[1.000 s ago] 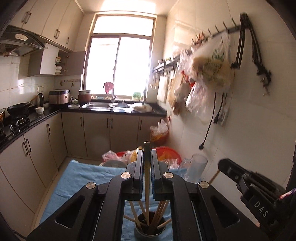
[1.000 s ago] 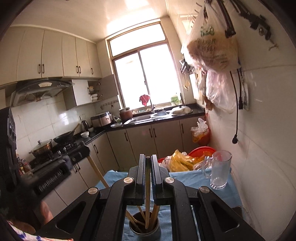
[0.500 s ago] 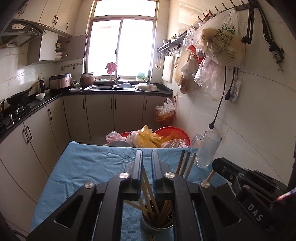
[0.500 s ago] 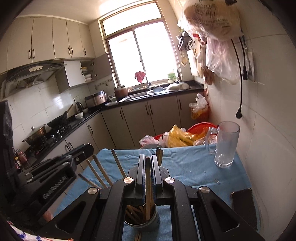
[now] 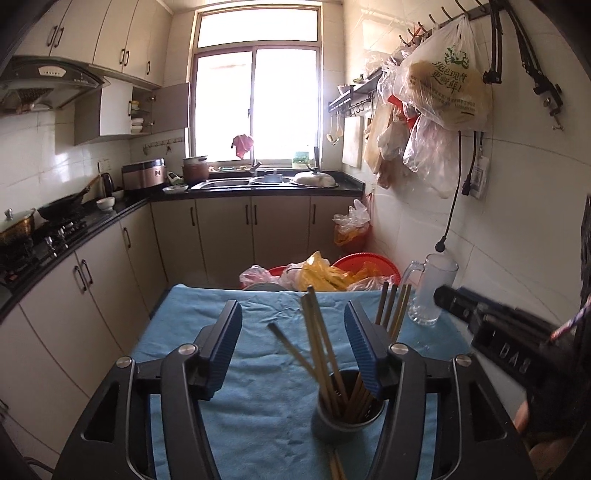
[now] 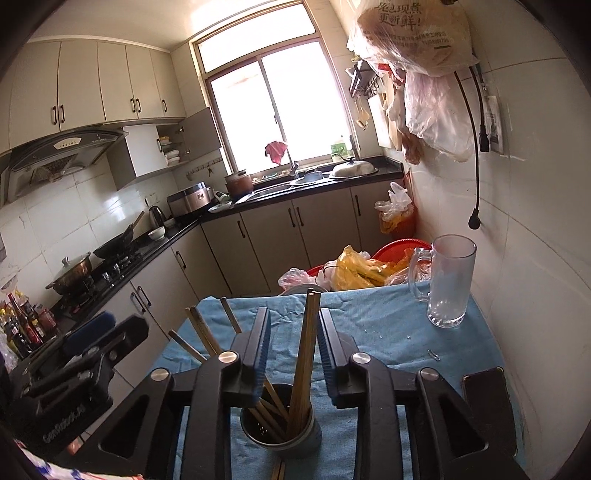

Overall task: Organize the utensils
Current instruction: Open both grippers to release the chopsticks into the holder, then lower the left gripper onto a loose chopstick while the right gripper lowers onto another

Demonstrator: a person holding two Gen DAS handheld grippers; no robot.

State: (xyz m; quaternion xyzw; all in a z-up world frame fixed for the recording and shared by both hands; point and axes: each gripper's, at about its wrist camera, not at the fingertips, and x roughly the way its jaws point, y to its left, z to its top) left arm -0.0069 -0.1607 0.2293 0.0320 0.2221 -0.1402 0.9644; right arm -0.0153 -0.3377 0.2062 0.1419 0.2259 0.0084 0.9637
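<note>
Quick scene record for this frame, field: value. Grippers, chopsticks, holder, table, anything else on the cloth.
left gripper: open, nothing held, over the holder
right gripper: open, chopsticks stand between its fingers, untouched
chopsticks: in the holder, leaning outward in several directions
holder: dark round cup, upright on the cloth
cloth: blue, covers the table
glass mug: upright, far right corner near the wall
phone: flat at the right edge

Blue cloth point(image 5: 192, 332) bare at left; chopsticks point(image 5: 321, 354) fan over holder point(image 5: 343, 421); mug point(image 6: 448, 282) (right, by wall) blocks.

Home kitchen: stove point(image 5: 55, 229), sink point(image 5: 225, 182), cabinets point(image 5: 122, 33)
</note>
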